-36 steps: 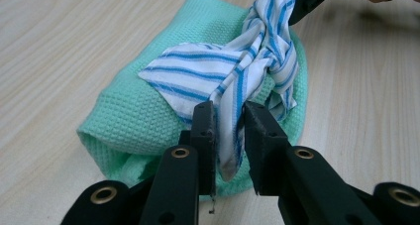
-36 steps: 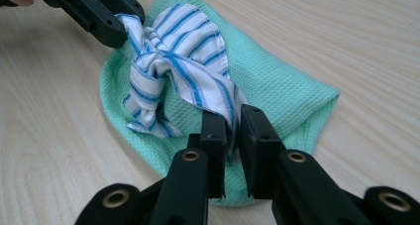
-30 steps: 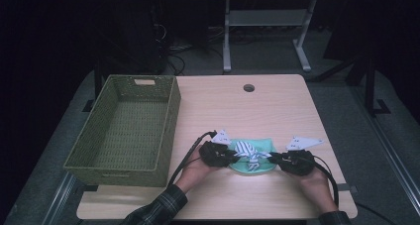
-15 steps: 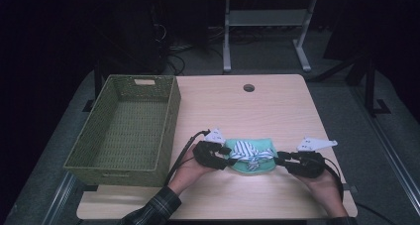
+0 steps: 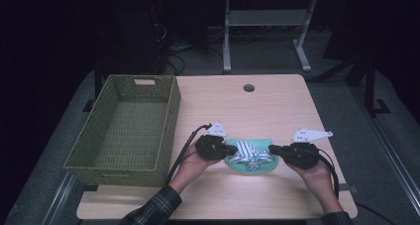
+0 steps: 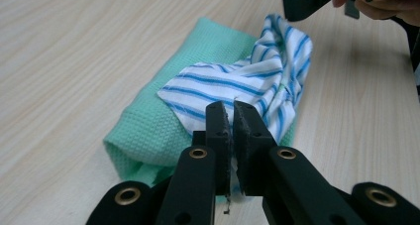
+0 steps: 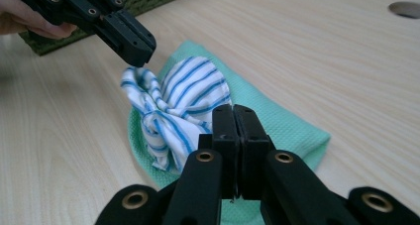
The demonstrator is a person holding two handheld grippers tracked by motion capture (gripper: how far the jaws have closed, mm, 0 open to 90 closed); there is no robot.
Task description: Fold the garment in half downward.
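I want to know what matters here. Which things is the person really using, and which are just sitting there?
Being used:
- striped cloth, pinched at each end
- green cloth lying under it
- left claw and right claw, both shut on the striped cloth, each having just been closing

Just sitting there:
- green woven basket, untouched
- table with its round hole

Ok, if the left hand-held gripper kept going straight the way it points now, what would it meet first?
The left hand-held gripper is shut on an edge of the striped cloth, so that bunched cloth comes first, lying on the green cloth. Beyond it, probably the right hand-held gripper, though depth is hard to judge.
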